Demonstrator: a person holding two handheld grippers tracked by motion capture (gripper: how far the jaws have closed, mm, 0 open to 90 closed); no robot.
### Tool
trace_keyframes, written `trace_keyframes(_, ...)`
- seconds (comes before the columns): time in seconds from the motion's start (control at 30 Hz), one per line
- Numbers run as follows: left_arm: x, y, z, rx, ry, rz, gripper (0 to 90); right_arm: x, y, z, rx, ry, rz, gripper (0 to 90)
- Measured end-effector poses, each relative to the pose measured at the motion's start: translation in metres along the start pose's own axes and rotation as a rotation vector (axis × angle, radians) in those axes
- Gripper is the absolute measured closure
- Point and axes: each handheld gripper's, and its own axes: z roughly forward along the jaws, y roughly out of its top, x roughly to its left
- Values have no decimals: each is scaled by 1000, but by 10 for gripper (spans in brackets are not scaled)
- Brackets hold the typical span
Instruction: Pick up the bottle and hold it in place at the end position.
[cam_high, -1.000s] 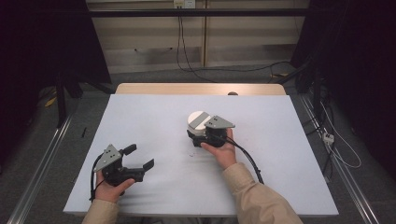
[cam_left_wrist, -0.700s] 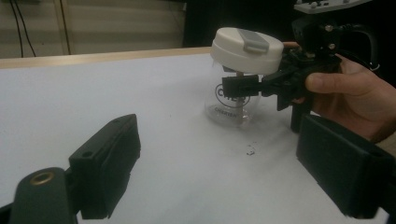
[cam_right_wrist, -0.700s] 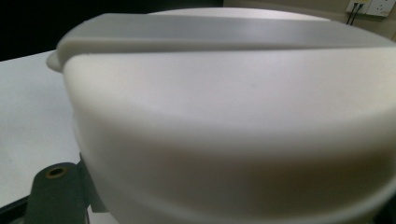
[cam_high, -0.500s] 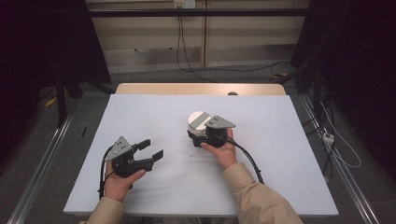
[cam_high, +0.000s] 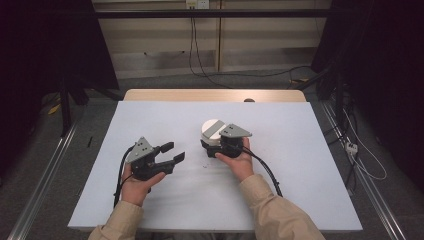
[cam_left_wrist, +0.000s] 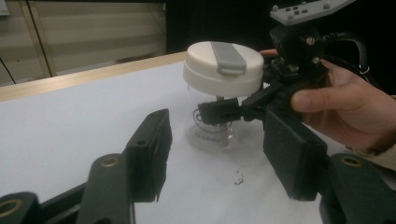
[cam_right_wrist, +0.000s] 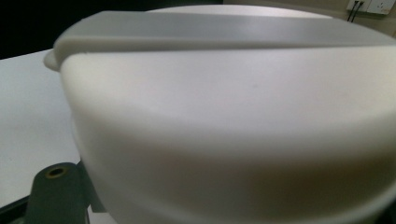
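Two hand-held grippers work over a white table (cam_high: 300, 150), with a clear jar (cam_left_wrist: 212, 130) as the landmark near the table's middle. That jar stands upright and wears a broad white lid (cam_left_wrist: 223, 69) crossed by a grey flip tab (cam_left_wrist: 228, 58). From the jar's right, the right gripper (cam_high: 216, 145) has its jaws clamped on the clear body just under the lid, a hand wrapped round its black housing. To the jar's left and nearer the person, the left gripper (cam_high: 172, 152) points toward the jar; its jaws have just been closing, stand partly apart and hold nothing, with bare tabletop between them and the jar. Small dark specks (cam_left_wrist: 239, 177) lie on the tabletop just in front of the jar. Faint writing runs low on the jar's glass, too blurred to read. Beyond the jar, a pale wooden strip (cam_high: 215, 95) edges the far side of the table. Past that, cables (cam_high: 192, 50) hang down a light panelled wall, and dark curtains flank both sides. Metal rails (cam_high: 45, 175) run along the grey floor beside the table.
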Motion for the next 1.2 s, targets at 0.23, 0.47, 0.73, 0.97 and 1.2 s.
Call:
trace_keyframes(0.23,-3,10,19,21,-26,-3,488,1,0,0,2,-2,-1,185)
trace_keyframes(0.47,-5,18,37,53,-48,-18,658,1,0,0,5,-3,-1,185)
trace_keyframes(0.73,-8,22,50,95,-64,-3,819,1,0,0,4,-3,-5,185)
trace_keyframes(0.97,-8,20,59,128,-66,-11,900,1,0,0,5,-4,-7,185)
trace_keyframes(1.2,-11,22,67,147,-44,-13,900,1,-1,1,6,-6,-7,185)
